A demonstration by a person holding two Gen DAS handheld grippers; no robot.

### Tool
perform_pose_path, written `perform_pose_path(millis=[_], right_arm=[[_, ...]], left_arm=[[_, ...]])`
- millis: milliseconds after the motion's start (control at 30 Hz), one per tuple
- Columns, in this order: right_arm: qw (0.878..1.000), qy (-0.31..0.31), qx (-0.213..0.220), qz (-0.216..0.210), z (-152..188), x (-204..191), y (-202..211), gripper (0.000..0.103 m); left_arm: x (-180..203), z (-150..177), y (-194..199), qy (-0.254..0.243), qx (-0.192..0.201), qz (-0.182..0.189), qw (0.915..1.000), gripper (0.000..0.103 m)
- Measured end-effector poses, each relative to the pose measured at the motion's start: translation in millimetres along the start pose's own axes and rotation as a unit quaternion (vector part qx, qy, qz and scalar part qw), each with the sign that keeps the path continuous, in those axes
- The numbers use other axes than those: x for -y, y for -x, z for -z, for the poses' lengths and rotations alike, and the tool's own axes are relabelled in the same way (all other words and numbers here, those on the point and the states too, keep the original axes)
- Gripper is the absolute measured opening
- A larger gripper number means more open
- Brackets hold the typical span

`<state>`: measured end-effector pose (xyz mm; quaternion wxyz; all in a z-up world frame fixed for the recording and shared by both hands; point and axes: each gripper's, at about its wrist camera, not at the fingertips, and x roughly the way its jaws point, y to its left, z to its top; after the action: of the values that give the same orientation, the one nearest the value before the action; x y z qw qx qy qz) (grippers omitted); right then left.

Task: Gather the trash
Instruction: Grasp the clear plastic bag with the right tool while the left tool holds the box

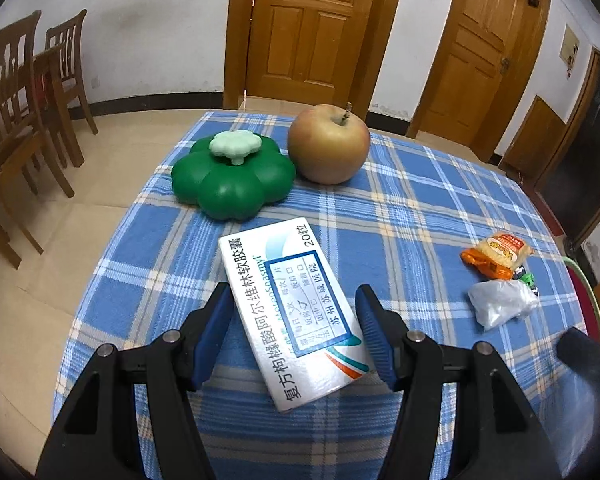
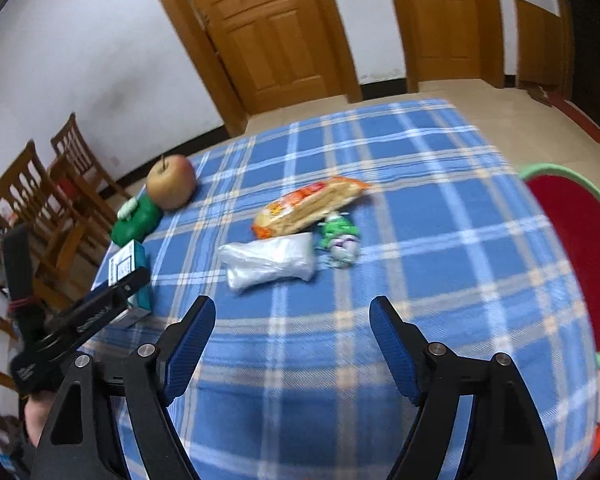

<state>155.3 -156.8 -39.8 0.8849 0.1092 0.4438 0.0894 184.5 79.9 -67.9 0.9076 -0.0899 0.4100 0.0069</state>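
The left gripper (image 1: 294,334) hangs over the near left of the surface (image 1: 420,208), its blue jaws spread on either side of a white medicine box (image 1: 290,312) that lies flat on the plaid cloth. The box sits at an angle between them; the left jaw looks close to its edge, but whether it touches I cannot tell, and the right jaw stands clear, so no grip. Beyond the box, a green flower-shaped container (image 1: 232,178) sits just beside an apple (image 1: 328,144).

The right gripper (image 2: 292,344) has its jaws wide apart, nothing between them but cloth. The trash lies ahead of it, mid-surface: a crumpled clear plastic bag (image 2: 270,260) nearest, an orange snack wrapper (image 2: 304,208) touching its far side, and a small green-and-white wrapper (image 2: 340,236) just to the right. The same cluster shows at the right edge of the left wrist view. The picture is blurred here. Off the right edge of the surface, a red bin with a green rim (image 2: 572,236).
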Motion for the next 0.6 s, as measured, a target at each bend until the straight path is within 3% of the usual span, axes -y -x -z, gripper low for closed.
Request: perform_pose_path(millis=[300,600], right_arm=[[0.997,0.07,-0.026,0.028,-11.1,-29.4,-50.1,0.083],[0.99,0.13,-0.025,0.057,-15.2,-38.2,-69.4,0.083]], left_arm=[[-9.1,-0.1,-3.3,0.024,-0.008,0.01,0.9996,0.063],[-12.0,0.2,-4.4,0.029,-0.011,0.015,0.9994,0.063]])
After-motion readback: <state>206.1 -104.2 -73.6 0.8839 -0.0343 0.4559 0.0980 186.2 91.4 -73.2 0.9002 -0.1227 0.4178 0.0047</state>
